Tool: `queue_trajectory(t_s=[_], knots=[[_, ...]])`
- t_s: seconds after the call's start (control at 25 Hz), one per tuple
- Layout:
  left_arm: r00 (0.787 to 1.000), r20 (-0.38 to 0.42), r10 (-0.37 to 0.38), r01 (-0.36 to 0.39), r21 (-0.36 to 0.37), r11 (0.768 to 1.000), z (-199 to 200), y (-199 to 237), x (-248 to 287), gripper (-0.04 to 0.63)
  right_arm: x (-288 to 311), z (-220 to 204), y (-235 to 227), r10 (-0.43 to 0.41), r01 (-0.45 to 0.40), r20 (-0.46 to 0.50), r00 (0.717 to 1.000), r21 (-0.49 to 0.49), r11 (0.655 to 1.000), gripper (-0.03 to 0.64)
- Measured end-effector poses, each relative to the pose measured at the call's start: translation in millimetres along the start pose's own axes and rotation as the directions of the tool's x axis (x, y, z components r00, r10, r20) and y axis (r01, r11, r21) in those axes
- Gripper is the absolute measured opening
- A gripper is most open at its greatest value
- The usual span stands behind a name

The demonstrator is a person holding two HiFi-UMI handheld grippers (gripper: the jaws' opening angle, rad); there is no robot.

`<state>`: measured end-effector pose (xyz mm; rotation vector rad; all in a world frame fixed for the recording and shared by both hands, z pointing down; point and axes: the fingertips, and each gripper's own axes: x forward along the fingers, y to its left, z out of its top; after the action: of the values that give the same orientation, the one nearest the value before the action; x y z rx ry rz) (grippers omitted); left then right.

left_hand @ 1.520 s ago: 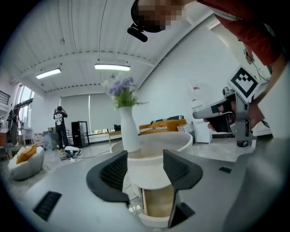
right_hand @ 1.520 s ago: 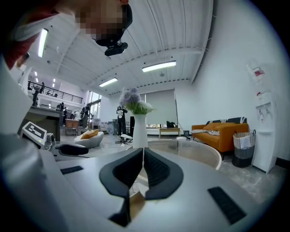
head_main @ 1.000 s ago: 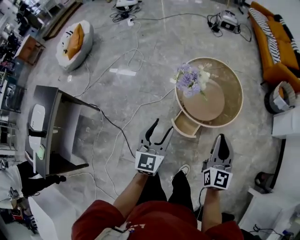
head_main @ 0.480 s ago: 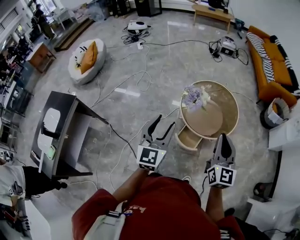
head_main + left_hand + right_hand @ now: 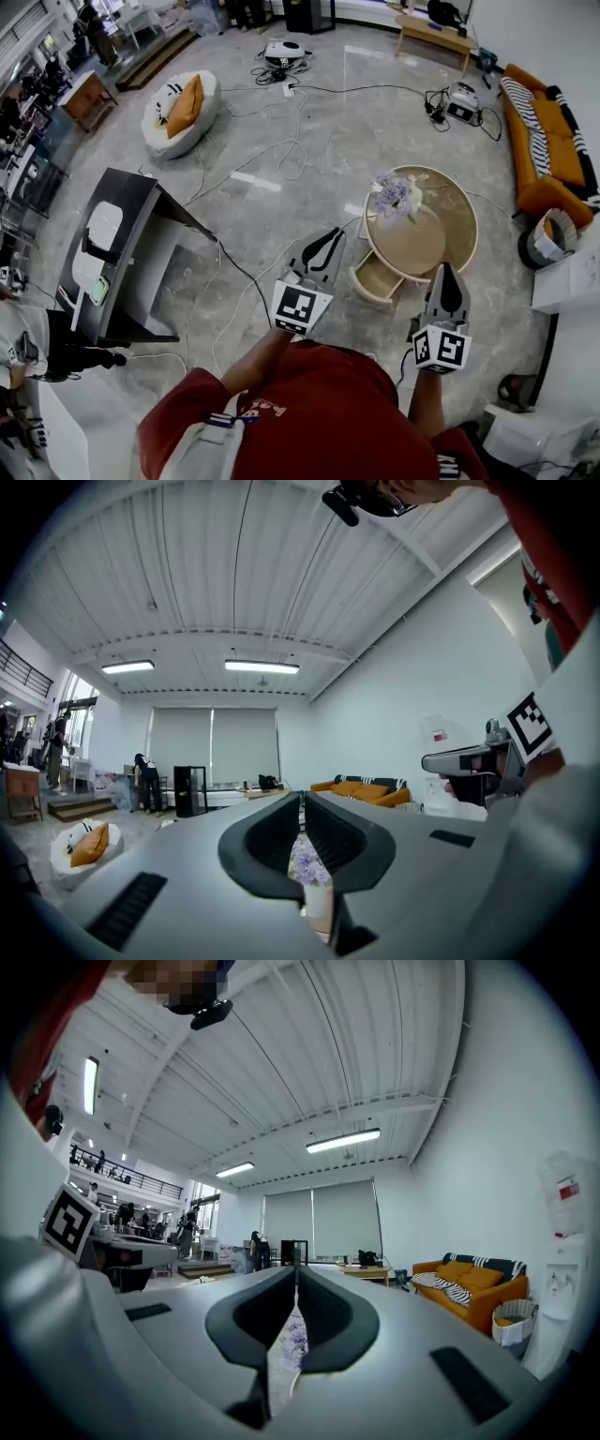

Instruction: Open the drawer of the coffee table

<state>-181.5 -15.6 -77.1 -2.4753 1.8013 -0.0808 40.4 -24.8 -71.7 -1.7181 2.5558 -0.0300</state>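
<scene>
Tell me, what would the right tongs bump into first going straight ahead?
Probably nothing near: the right tongs point level, and the flowers on the coffee table seem to sit below that line. Beyond looks free to the far wall.

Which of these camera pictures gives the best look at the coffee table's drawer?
The head view: from above, it shows the drawer pulled out from under the round coffee table. The left and right gripper views look across the room and catch only the table's purple flowers, not the drawer.
</scene>
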Motion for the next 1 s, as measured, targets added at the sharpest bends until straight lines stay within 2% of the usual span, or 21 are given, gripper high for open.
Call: queue_trajectory(t_s=[0.08, 0.2, 0.56, 0.76, 1.0], knots=[[1.0, 0.004, -0.013, 0.013, 0.026, 1.0, 2, -5, -1, 0.017, 1, 3, 1, 0.0, -0.001, 0.01, 1.0, 0.008, 1.0, 0.023], [1.0, -0.016, -0.009, 0.01, 0.053, 0.999, -1, -10, -4, 0.014, 0, 1, 4, 0.029, -0.029, 0.004, 1.0, -0.036, 0.999, 0.023], [1.0, -0.005, 0.026, -0.026, 0.028, 0.999, -2, -11, -7, 0.014, -2, 7, -2, 0.005, -0.004, 0.021, 1.0, -0.034, 0.999, 0.023], [0.999, -0.009, 0.04, -0.04, 0.022, 0.999, -4, -9, -8, 0.014, -4, 3, -5, 0.01, -0.012, -0.014, 1.0, -0.077, 0.997, 0.023], [0.999, -0.022, 0.039, -0.038, 0.014, 0.999, -3, -10, -7, 0.014, -5, 7, -8, -0.009, 0.008, -0.005, 1.0, -0.057, 0.998, 0.023]])
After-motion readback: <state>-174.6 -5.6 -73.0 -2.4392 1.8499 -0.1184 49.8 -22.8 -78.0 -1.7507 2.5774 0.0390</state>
